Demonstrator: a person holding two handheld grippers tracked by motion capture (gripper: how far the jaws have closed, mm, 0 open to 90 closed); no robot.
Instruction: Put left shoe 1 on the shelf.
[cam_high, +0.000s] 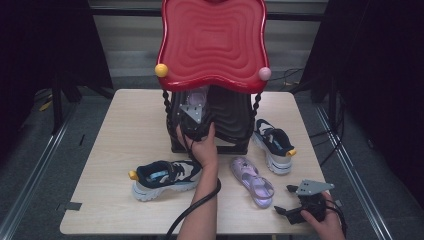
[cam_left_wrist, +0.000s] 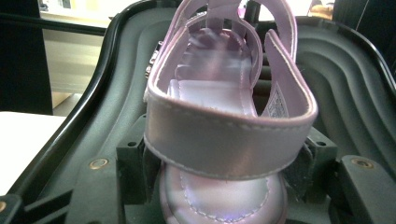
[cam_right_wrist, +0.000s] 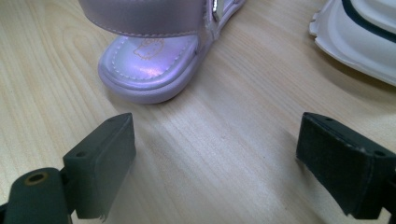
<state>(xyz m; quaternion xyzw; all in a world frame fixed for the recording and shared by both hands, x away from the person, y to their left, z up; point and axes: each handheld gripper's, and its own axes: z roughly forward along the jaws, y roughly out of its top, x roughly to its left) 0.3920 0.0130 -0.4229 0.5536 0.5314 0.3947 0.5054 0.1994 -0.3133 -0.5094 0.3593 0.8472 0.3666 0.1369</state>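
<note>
Currently: we are putting shoes away on a red-topped toy-style shoe rack with black ribbed shelves (cam_high: 227, 120) at the far side of the pale wooden table (cam_high: 125, 130).
Step in hand: we judge this the placing step, with one lilac strapped sandal (cam_left_wrist: 224, 116) being carried into the rack's black shelf.
Left gripper: our left gripper (cam_high: 196, 125), under its grey three-cornered plate, reaches into the rack opening; in the left gripper view the jaws stand on either side of the sandal's heel and appear to pinch it.
Where the sandal is: its heel strap is nearest the camera, its toe pointing deeper in over the ribbed black surface; whether the sole rests on the shelf we cannot tell.
Right gripper: our right gripper (cam_high: 300, 207) lies low at the near right corner of the table, jaws spread wide with nothing between them.
Matching sandal: the second lilac sandal (cam_right_wrist: 154, 56) lies on the table just ahead of those spread jaws, near a white-soled navy sneaker (cam_high: 274, 145).
Other shoe: another navy and white sneaker with a yellow heel tab (cam_high: 165, 177) lies on the table's near left.
Next move: we would settle the held sandal flat on the shelf, spread the left jaws and draw back; then the right gripper should go forward to the second sandal's heel.
</note>
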